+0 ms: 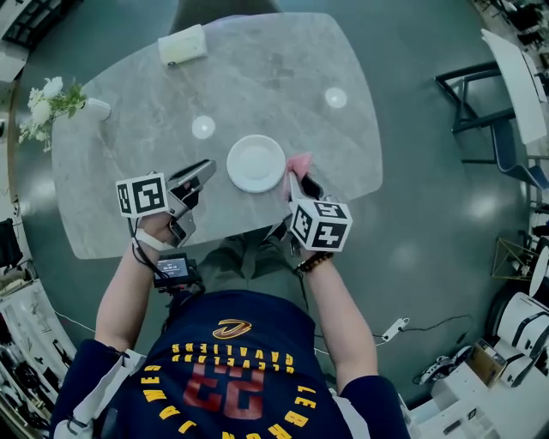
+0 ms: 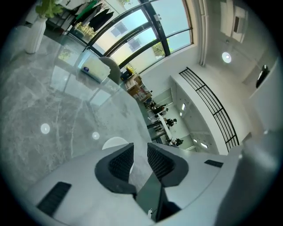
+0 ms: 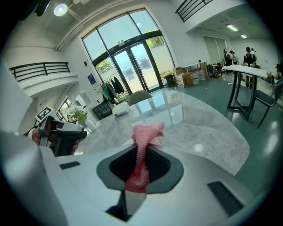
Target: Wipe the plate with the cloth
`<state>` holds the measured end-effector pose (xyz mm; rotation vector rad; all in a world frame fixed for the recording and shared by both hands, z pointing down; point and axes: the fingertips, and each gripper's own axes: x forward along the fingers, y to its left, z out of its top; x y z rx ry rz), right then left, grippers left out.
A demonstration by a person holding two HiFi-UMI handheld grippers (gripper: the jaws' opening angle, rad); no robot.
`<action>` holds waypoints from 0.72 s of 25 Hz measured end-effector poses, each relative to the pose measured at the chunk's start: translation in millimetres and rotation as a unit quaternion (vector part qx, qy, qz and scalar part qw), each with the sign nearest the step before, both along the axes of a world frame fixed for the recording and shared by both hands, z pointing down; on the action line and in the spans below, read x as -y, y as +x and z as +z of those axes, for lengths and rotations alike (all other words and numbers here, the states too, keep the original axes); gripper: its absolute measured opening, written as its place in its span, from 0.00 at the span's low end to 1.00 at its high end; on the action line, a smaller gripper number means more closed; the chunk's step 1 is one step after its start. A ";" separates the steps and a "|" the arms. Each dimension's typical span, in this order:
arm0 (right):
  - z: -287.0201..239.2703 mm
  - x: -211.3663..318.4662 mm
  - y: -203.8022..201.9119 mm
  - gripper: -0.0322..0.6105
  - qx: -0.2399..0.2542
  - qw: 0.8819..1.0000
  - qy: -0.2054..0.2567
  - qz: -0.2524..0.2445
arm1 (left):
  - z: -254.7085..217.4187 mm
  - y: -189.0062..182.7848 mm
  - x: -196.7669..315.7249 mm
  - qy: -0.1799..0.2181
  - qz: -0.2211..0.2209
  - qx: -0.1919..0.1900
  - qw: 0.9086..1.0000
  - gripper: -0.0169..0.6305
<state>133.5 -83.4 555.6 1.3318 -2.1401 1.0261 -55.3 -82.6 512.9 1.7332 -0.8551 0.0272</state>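
A white plate (image 1: pixel 256 163) lies on the grey marble table (image 1: pixel 154 94), near its front edge. Just right of the plate my right gripper (image 1: pixel 294 178) is shut on a pink cloth (image 1: pixel 299 162). The cloth's bunched top sticks up past the jaws, level with the plate's right rim. In the right gripper view the cloth (image 3: pixel 146 132) runs up between the pads of the right gripper (image 3: pixel 143 152). My left gripper (image 1: pixel 202 169) is held just left of the plate. Its jaws (image 2: pixel 140 148) stand a narrow gap apart with nothing between them, and part of the plate (image 2: pixel 112 142) shows beyond them.
A pale tissue box (image 1: pixel 182 43) sits at the table's far edge. A white vase of flowers (image 1: pixel 51 103) stands at the left end. A chair back (image 1: pixel 225 9) shows beyond the table. Dark-framed furniture (image 1: pixel 480 94) stands on the floor to the right.
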 end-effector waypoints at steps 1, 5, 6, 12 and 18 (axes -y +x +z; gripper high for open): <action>-9.0 1.3 -1.4 0.12 0.008 1.000 0.007 0.003 | -13.2 -2.7 -0.2 0.014 -0.003 -0.001 1.000 0.18; -47.7 7.0 -4.8 0.12 0.030 0.999 0.041 0.009 | -60.6 -30.7 -0.7 0.064 -0.013 0.035 0.997 0.18; -58.0 8.3 -3.2 0.12 0.033 0.998 0.051 0.009 | -70.7 -37.7 -1.7 0.073 -0.020 0.039 0.996 0.18; -121.1 9.4 0.8 0.12 0.054 0.993 0.107 0.007 | -160.1 -62.4 -7.2 0.161 -0.071 0.009 0.984 0.18; -179.3 1.3 -14.6 0.12 0.077 0.983 0.168 -0.011 | -247.6 -58.3 -17.4 0.289 -0.070 0.052 0.953 0.18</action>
